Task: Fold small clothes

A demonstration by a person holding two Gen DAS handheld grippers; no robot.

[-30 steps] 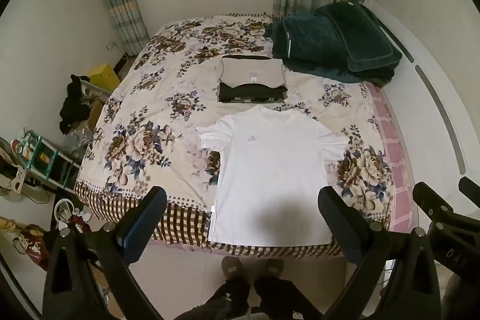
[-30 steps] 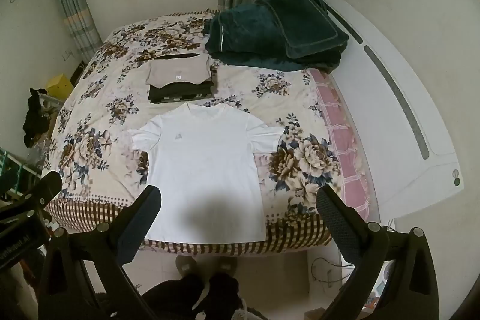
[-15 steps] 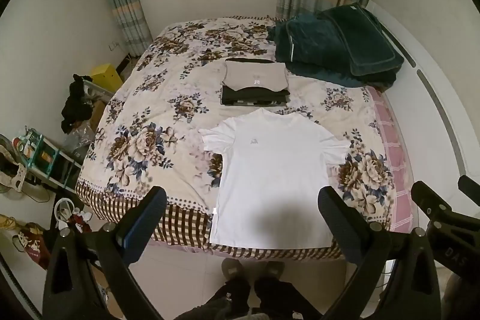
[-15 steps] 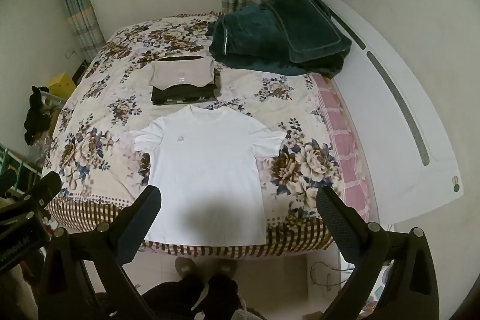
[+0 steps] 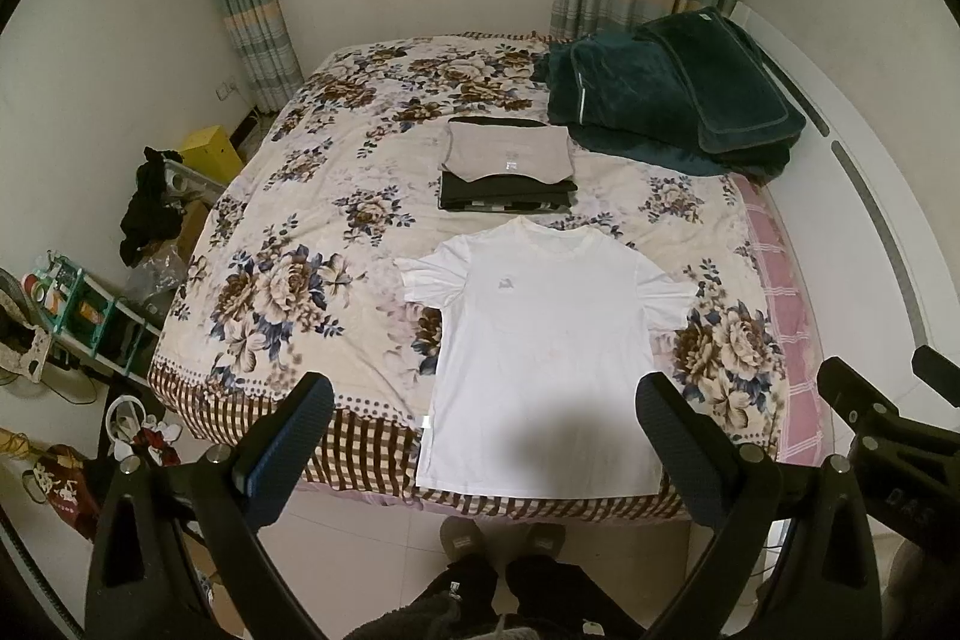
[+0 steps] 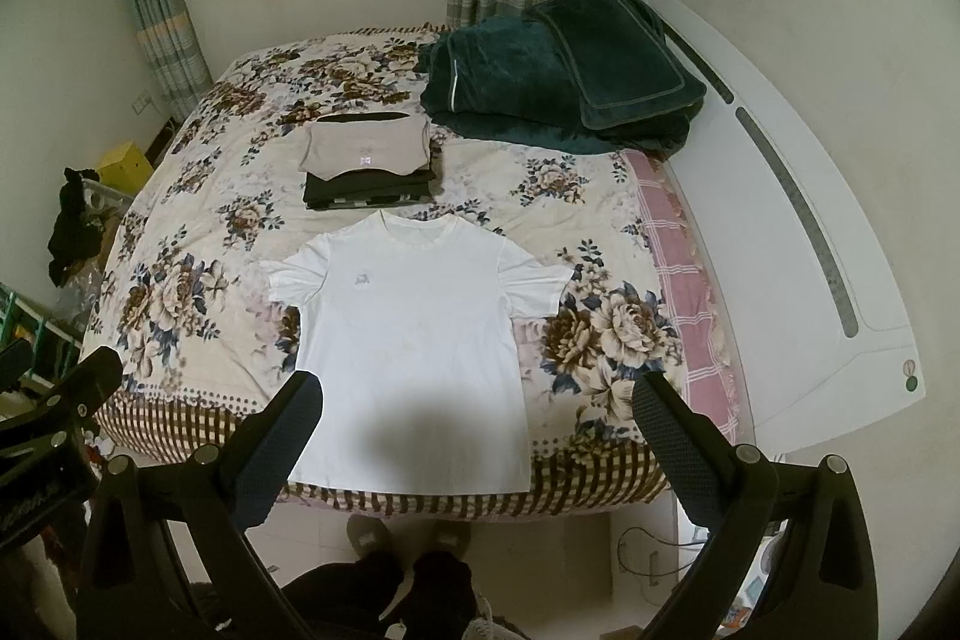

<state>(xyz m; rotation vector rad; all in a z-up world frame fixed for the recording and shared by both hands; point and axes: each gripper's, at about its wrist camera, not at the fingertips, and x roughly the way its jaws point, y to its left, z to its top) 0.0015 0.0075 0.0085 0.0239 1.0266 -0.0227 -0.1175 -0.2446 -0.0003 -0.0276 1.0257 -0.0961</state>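
Observation:
A white T-shirt (image 5: 540, 334) lies flat and face up on the floral bed, hem at the near edge, collar away from me; it also shows in the right wrist view (image 6: 414, 340). Behind it sits a stack of folded clothes (image 5: 507, 163), beige on top of dark ones, also in the right wrist view (image 6: 366, 166). My left gripper (image 5: 483, 415) is open and empty, held high above the shirt's hem. My right gripper (image 6: 477, 415) is open and empty, also high above the near bed edge.
A pile of dark green blankets (image 5: 666, 100) lies at the bed's far right by the white headboard (image 6: 798, 232). Shelves and clutter (image 5: 72, 304) stand on the floor left of the bed. My slippered feet (image 5: 501, 541) stand at the bed's near edge.
Both grippers have tilted slightly, so the bed and shirt sit a little lower in view. Nothing on the bed has moved; both grippers stay open.

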